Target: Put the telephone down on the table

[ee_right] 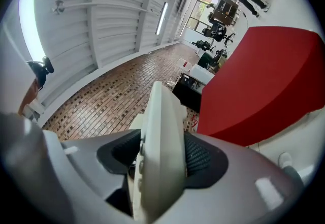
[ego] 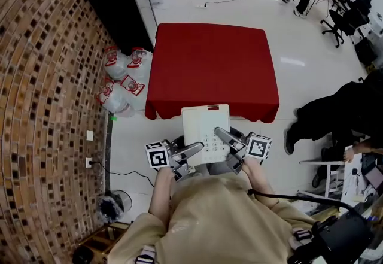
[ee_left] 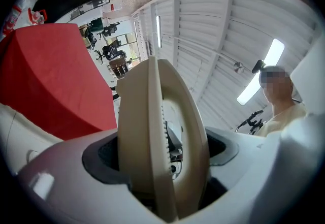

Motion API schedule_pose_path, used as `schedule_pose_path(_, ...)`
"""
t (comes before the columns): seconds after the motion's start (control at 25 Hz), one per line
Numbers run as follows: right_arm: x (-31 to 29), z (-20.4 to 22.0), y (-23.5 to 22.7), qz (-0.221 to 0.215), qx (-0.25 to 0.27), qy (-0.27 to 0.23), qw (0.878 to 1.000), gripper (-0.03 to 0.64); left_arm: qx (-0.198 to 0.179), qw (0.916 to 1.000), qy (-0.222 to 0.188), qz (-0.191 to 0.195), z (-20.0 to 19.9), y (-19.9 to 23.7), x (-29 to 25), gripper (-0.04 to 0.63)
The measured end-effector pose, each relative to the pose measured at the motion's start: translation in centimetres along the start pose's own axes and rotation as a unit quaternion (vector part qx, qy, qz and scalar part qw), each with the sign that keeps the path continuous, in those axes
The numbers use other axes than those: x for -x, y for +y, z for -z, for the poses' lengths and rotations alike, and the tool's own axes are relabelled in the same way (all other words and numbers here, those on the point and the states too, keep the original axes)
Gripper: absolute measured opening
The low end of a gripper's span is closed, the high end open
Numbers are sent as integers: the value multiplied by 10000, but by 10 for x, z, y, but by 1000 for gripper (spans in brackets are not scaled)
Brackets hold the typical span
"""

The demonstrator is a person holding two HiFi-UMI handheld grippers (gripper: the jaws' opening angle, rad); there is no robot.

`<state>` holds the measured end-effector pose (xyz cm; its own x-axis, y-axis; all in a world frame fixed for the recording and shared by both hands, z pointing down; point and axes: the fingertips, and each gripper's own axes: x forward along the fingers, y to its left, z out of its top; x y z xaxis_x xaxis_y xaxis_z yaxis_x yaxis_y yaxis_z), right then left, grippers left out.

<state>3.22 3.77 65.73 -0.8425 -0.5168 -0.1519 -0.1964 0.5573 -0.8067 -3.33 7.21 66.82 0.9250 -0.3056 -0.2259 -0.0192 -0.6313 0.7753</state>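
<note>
Tel. gripped by both grippers, not yet set on the table.

The cream telephone (ego: 205,128) is held clear of the red-clothed table (ego: 210,59), at the middle of the table's near edge, keypad side up; in the head view its far end is seen overlapping the cloth's near hem. The left gripper (ego: 199,148) is clamped on the tel.'s left side, jaws part-spread w/ both pads pressed on the casing, which is seen edge-on in the left gripper view. The right gripper (ego: 222,135) is likewise pinched on the right side, pads tight on the body. Left of the table, red-and-white bags (ego: 119,80) are heaped by the brick wall (ego: 42,77); off its far-left corner a black cabinet (ego: 122,8) is set. Right of the table a person in dark clothes (ego: 335,110) is seen.
</note>
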Motion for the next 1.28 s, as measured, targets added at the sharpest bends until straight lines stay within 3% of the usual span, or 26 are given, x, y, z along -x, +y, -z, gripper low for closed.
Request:
schedule_pose_path(0.2,-34,-60,-49,-38,-348,165,9992,250,-63,9994,-94,-333,-59,43,-37,426)
schedule_pose_path(0.36,-63,-131,-55,-408,7,403,9984,253,-52,9981,-220,-579,-107,69,-79,427)
schedule_pose_path(0.56,-97,-179,-107,-2,-452,712,9964,260,53,9956,-420,-837,-165,106,-108,427)
schedule_pose_path(0.72,-119,-198,-151,49,-640,961,9933,268,214,9919,-561,-1123,-189,145,-120,428)
schedule_pose_path(0.96,-160,-212,-180,108,-886,1213,9886,270,450,9876,-656,-1356,-222,181,-114,430)
schedule_pose_path(1.28,-279,-216,-240,364,-1006,1254,9863,272,793,9852,-609,-1391,-309,260,-61,442)
